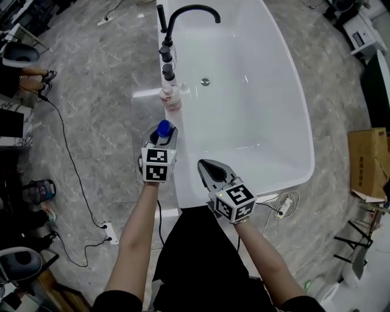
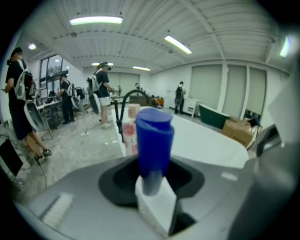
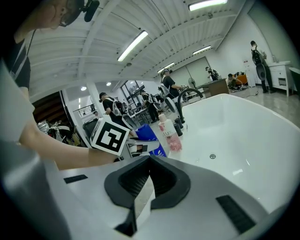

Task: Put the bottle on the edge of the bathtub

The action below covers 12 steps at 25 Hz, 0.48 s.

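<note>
A blue bottle point(image 1: 163, 128) stands upright between the jaws of my left gripper point(image 1: 162, 135), which is shut on it just left of the white bathtub's near left rim point(image 1: 183, 177). In the left gripper view the blue bottle point(image 2: 153, 138) fills the middle above the left gripper point(image 2: 154, 187). My right gripper point(image 1: 203, 164) hovers over the tub's near end, shut with nothing in it. In the right gripper view the right gripper point(image 3: 146, 190) points toward the tub, and the blue bottle point(image 3: 151, 136) shows beside the left gripper's marker cube point(image 3: 110, 136).
A pink bottle point(image 1: 170, 97) and two dark small bottles point(image 1: 167, 64) stand on the tub's left rim under a black faucet point(image 1: 189, 12). Cables and a power strip point(image 1: 108, 231) lie on the grey floor at left. A cardboard box point(image 1: 368, 161) sits at right.
</note>
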Tool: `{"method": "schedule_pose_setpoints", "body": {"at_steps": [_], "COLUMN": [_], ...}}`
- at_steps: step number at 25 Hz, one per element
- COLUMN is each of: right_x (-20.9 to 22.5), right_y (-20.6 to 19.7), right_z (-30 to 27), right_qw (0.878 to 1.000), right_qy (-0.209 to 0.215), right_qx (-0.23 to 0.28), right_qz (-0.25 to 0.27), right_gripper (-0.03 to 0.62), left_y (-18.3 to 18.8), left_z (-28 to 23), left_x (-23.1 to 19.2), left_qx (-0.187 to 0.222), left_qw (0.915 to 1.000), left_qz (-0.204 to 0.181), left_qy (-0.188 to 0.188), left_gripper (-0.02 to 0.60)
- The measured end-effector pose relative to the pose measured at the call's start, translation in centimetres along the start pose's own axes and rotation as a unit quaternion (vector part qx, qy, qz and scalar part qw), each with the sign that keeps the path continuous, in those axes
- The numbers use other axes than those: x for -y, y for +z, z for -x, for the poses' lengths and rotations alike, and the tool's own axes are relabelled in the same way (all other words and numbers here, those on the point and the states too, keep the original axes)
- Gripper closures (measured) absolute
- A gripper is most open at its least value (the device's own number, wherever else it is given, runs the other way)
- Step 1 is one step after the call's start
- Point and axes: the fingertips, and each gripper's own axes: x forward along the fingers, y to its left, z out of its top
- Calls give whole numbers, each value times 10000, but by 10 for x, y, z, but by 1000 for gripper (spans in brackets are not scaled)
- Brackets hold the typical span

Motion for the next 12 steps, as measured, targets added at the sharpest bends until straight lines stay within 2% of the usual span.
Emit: {"method": "schedule_pose_setpoints", "body": {"at_steps": [12], "right_x": [21], "right_y": [-5], "right_z": [-12], "right_qw": [9999], "right_qy": [-31], "right_qx": [-128], "right_qz": [-109], "right_gripper": [591], "left_y": [10], "left_z": [-48], "left_x": [-3], "left_qx": [-81], "left_qw": [9998], "left_qz": [-184], "left_qy": [15], "left_gripper": [423]}}
